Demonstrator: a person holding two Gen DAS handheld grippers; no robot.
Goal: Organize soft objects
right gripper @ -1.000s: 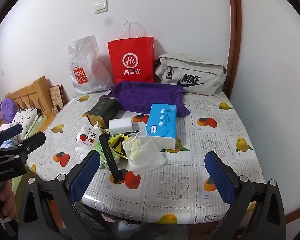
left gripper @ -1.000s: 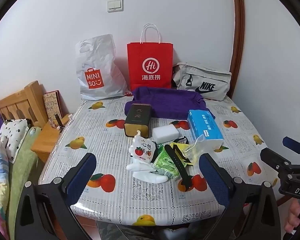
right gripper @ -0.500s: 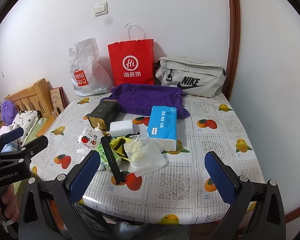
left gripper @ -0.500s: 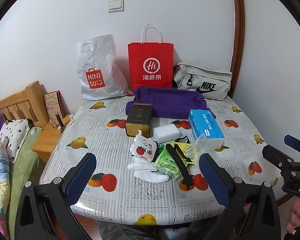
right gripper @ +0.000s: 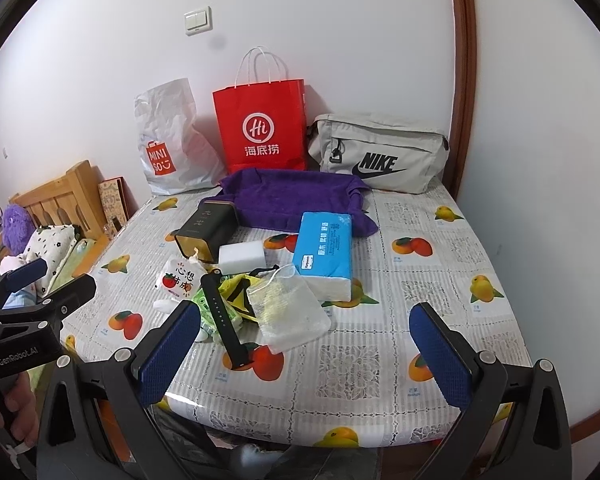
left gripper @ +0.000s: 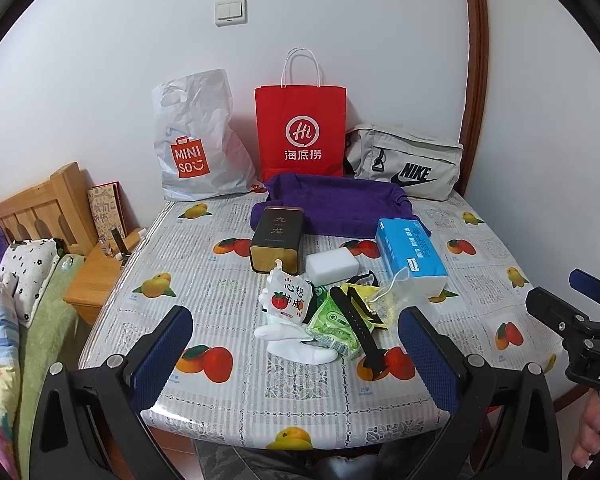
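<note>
Purple towel (left gripper: pixel 336 204) is spread at the back of the table (left gripper: pixel 220 280), before the red bag (left gripper: pixel 300 128). White socks (left gripper: pixel 296 340), a strawberry pouch (left gripper: pixel 286 300), a green packet (left gripper: pixel 332 324) and a mesh bag (right gripper: pixel 288 312) are piled mid-table, with a blue tissue pack (left gripper: pixel 410 252) touching the pile. Left hand-held gripper (left gripper: pixel 296 356) and right hand-held gripper (right gripper: pixel 304 356) are held wide open, empty, above the near edge.
</note>
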